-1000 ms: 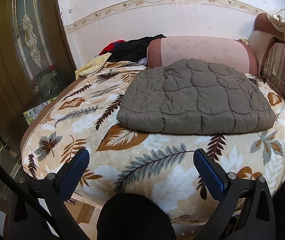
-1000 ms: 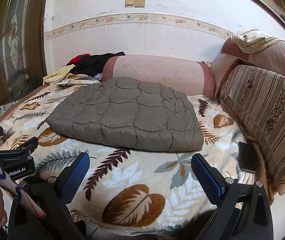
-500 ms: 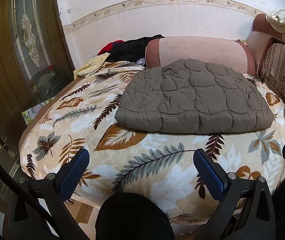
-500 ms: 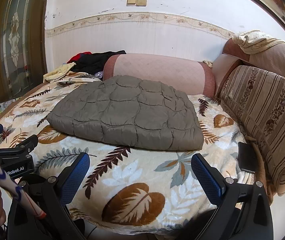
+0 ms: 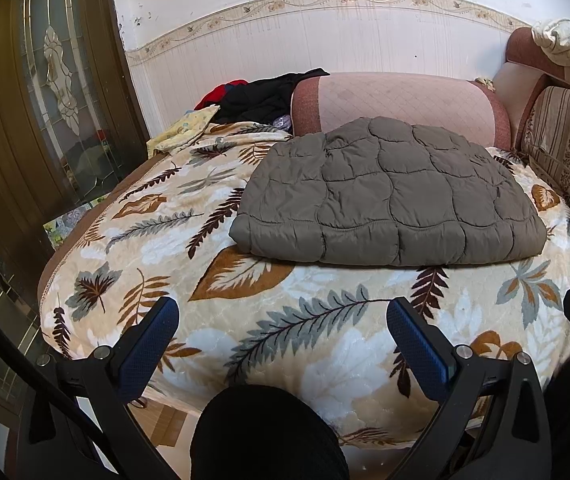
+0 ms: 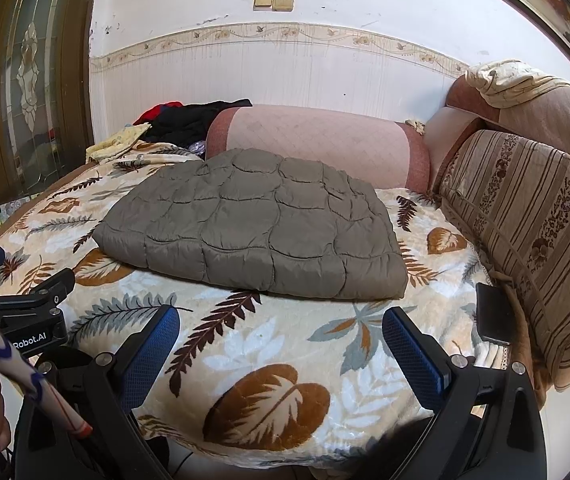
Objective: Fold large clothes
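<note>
A grey quilted padded garment [image 5: 393, 196] lies folded into a flat rectangle on the leaf-patterned bed cover [image 5: 269, 320]; it also shows in the right wrist view [image 6: 257, 228]. My left gripper [image 5: 283, 340] is open and empty, held back over the near edge of the bed, well short of the garment. My right gripper [image 6: 281, 344] is open and empty too, over the near edge, to the right of the left one. The left gripper's body shows at the left edge of the right wrist view [image 6: 33, 316].
A pink bolster [image 5: 401, 108] lies behind the garment against the wall. Dark and red clothes [image 5: 261, 96] are piled at the back left. A striped cushion [image 6: 525, 232] lines the right side, with a black phone [image 6: 493, 314] beside it. A glass-panelled door [image 5: 53, 92] stands at the left.
Both grippers have drifted slightly; the views have shifted a little and the garment sits a touch lower in frame. The garment has not moved and both grippers stay open.
</note>
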The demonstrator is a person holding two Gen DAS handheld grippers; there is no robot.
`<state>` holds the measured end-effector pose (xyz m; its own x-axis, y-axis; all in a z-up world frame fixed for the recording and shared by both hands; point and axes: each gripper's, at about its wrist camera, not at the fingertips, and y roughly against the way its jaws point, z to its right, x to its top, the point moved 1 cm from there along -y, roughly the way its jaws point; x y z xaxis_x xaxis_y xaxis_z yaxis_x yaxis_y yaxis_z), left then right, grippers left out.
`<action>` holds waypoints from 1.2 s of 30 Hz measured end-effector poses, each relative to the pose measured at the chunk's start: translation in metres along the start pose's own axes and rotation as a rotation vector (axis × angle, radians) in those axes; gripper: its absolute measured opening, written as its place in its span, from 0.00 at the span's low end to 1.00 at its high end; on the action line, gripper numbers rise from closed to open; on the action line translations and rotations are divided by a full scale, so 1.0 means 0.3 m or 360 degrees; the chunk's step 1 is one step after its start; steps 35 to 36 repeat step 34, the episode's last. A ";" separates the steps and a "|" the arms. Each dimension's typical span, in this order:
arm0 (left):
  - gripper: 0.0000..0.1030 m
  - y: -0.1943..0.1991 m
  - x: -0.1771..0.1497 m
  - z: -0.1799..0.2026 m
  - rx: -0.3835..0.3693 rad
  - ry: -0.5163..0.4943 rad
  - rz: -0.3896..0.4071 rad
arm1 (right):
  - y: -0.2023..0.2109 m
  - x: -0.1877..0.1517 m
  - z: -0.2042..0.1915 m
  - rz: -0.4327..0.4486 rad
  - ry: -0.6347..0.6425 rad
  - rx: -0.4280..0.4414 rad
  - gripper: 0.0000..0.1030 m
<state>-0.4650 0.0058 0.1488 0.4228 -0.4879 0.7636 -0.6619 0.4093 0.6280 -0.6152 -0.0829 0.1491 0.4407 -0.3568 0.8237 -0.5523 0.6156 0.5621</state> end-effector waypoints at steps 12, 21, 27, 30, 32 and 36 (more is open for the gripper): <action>1.00 -0.001 0.000 -0.004 0.0001 0.0000 0.0001 | 0.002 0.002 -0.001 0.0002 0.0001 0.0000 1.00; 1.00 0.000 -0.001 -0.002 0.0001 -0.0001 0.0002 | 0.002 0.000 -0.001 0.0002 0.0001 -0.0001 1.00; 1.00 0.000 -0.002 -0.003 0.0002 -0.0004 0.0002 | 0.003 0.001 0.001 0.0004 0.0004 -0.0002 1.00; 1.00 0.000 -0.007 -0.010 0.0018 -0.0011 0.0002 | 0.003 -0.001 0.004 0.0003 0.0000 0.0003 1.00; 1.00 0.006 -0.015 -0.020 -0.0012 0.0000 0.0016 | 0.002 -0.003 0.008 0.0003 -0.0003 0.0015 1.00; 1.00 0.003 -0.015 -0.030 -0.0044 0.0005 0.0023 | 0.001 -0.007 0.016 0.0000 -0.0009 0.0028 1.00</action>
